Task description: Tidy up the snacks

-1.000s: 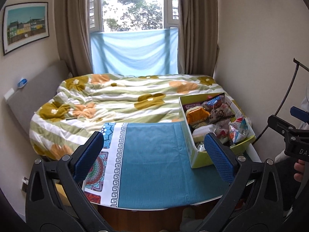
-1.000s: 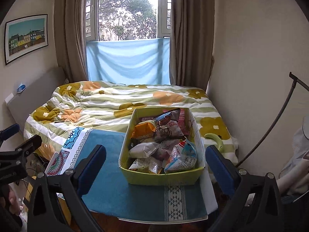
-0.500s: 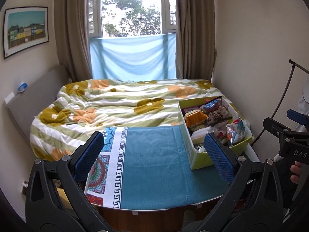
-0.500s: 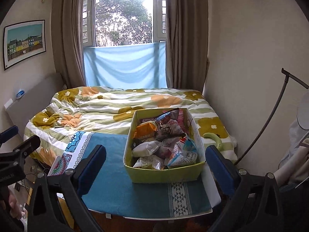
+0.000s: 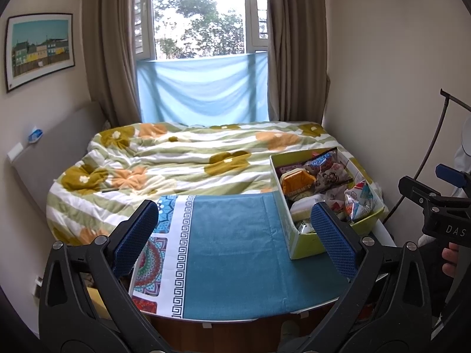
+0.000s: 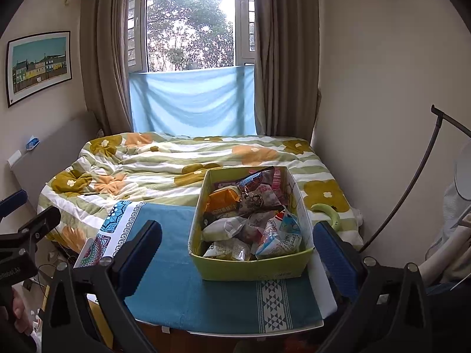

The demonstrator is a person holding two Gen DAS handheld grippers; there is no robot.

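Two grippers hang side by side over the near edge of the surface, each with its blue-padded jaws spread wide and nothing between them. The left gripper faces the bare teal cloth, whose left end carries a white Greek-key band and bright mandala prints. The right gripper faces a yellow-green cardboard box that sits on the right part of that cloth, close to the bed behind it.

Inside the box lies a loose heap of snack packets: an orange one toward the back left, a dark blue-and-red one leaning up at the back, a brownish packet with a cartoon drawing in the middle, a plain white pouch in front of the orange one, and a white-and-blue pouch at the front right. Print covers most of them, but it is too small for me to read. Some scribbled handwriting shows on the inner right wall of the box, also illegible.

From the left wrist view, the body of the right gripper shows at the far right, with white letters "DAS" on its black side before the edge cuts them off. The left gripper's body, seen from the right wrist view, carries faint pale lettering that I cannot make out.

A green curved handle rests on the flowered duvet just right of the box. A framed print of coloured houses hangs on the left wall.
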